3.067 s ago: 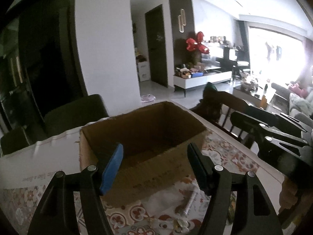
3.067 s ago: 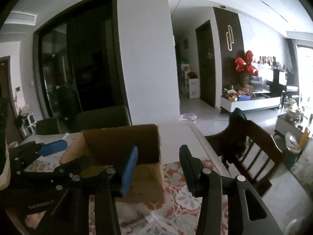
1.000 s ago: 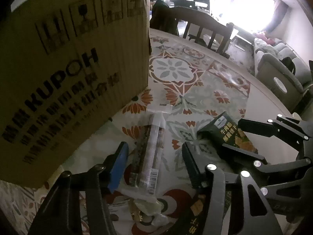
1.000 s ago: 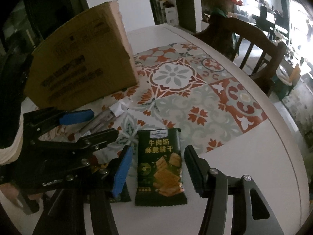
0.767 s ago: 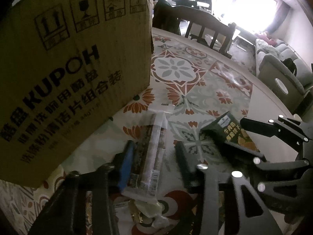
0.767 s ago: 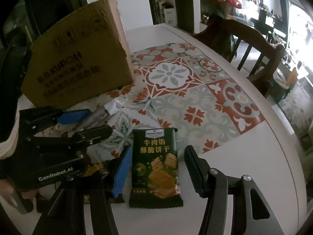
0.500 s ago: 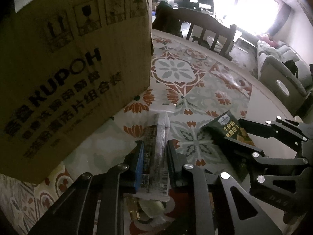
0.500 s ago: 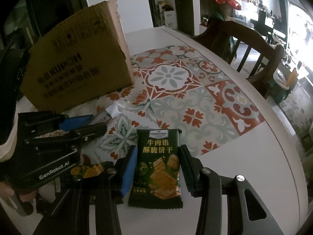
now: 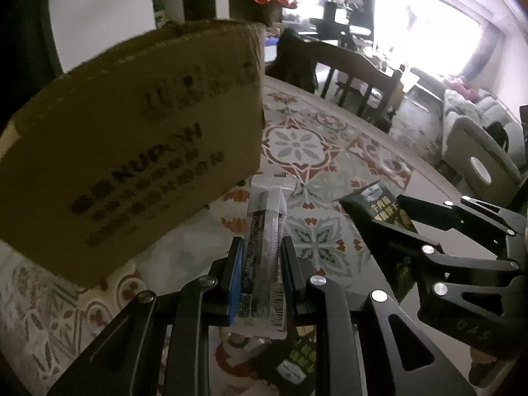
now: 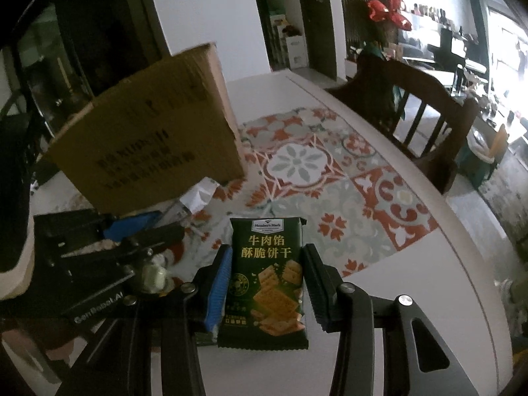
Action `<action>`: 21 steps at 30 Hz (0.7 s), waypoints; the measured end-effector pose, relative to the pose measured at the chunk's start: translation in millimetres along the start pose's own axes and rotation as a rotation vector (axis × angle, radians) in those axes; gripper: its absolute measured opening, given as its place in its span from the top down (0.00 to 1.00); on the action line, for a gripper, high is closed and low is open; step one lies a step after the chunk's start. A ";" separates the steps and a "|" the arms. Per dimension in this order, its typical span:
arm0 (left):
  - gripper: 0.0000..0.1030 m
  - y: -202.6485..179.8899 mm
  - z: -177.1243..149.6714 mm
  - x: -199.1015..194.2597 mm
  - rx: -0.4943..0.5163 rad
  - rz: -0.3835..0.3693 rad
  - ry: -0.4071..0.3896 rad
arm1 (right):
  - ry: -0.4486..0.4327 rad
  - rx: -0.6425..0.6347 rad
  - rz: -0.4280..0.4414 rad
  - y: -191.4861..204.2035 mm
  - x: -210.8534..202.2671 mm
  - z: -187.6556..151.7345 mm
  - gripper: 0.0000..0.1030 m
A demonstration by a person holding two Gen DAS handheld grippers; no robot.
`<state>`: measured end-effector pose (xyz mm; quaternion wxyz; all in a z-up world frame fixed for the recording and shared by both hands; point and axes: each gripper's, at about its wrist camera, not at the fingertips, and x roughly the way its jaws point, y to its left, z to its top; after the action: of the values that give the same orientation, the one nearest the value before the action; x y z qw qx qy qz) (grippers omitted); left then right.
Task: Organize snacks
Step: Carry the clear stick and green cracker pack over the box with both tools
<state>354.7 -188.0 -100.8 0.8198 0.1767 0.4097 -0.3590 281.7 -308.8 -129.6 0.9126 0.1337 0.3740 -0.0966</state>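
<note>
Your left fingers (image 9: 236, 274) clamp a slim clear snack stick (image 9: 264, 250), your right fingers (image 10: 313, 283) a green cracker packet (image 10: 269, 277); both sit above the tiled bench (image 10: 330, 181), right of the cardboard box (image 10: 158, 138).

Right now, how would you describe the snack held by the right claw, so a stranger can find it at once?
Find the big cardboard box on the patterned table; in front of it, the right claw grips a dark green cracker packet. Unlike the long clear stick packet beside it, it is flat, rectangular, with gold Chinese letters and pictured crackers.
</note>
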 end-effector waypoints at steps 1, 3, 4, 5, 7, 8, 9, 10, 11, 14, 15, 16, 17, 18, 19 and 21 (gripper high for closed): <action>0.78 0.0 0.4 -4.5 -0.008 0.005 -0.010 | -0.011 -0.003 0.007 1.6 -4.0 1.5 0.57; 0.78 0.6 1.5 -11.1 -0.018 0.019 -0.022 | -0.024 -0.007 0.012 3.5 -8.9 3.8 0.57; 0.78 1.2 1.9 -17.2 -0.026 0.020 -0.036 | -0.032 -0.010 0.015 4.5 -12.0 4.8 0.57; 0.78 1.6 1.9 -20.3 -0.031 0.023 -0.047 | -0.040 -0.012 0.019 5.6 -15.4 6.2 0.57; 0.78 2.0 2.5 -30.2 -0.040 0.041 -0.069 | -0.056 -0.018 0.025 7.0 -21.0 8.6 0.57; 0.78 2.8 2.9 -36.5 -0.047 0.045 -0.083 | -0.065 -0.023 0.031 8.4 -24.6 10.4 0.57; 0.78 3.9 3.7 -41.1 -0.054 0.048 -0.093 | -0.078 -0.025 0.036 9.9 -28.9 12.6 0.57; 0.78 5.1 4.7 -45.9 -0.062 0.054 -0.101 | -0.089 -0.028 0.041 11.2 -32.3 14.8 0.57; 0.78 6.7 5.5 -51.3 -0.070 0.055 -0.115 | -0.098 -0.030 0.045 12.1 -34.9 16.8 0.57; 0.78 10.0 8.4 -65.0 -0.091 0.061 -0.146 | -0.135 -0.034 0.064 16.1 -45.7 25.0 0.57; 0.78 11.4 9.3 -69.0 -0.097 0.064 -0.156 | -0.152 -0.040 0.067 18.3 -49.4 28.4 0.57; 0.78 13.2 10.7 -74.5 -0.104 0.067 -0.171 | -0.167 -0.044 0.071 20.3 -52.7 31.7 0.57; 0.78 14.6 11.8 -77.3 -0.108 0.073 -0.179 | -0.178 -0.046 0.077 21.2 -55.8 34.1 0.57; 0.78 15.8 13.2 -80.3 -0.114 0.083 -0.190 | -0.188 -0.044 0.083 22.1 -58.6 37.2 0.57; 0.78 17.7 14.5 -84.4 -0.119 0.090 -0.202 | -0.200 -0.042 0.090 22.8 -60.7 40.3 0.57; 0.78 21.7 16.0 -93.3 -0.130 0.102 -0.224 | -0.231 -0.050 0.099 26.3 -66.3 48.6 0.57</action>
<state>341.4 -141.2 -16.8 0.8873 0.1029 0.3286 -0.3069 274.4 -294.2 -44.8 0.9564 0.1171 0.2614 -0.0570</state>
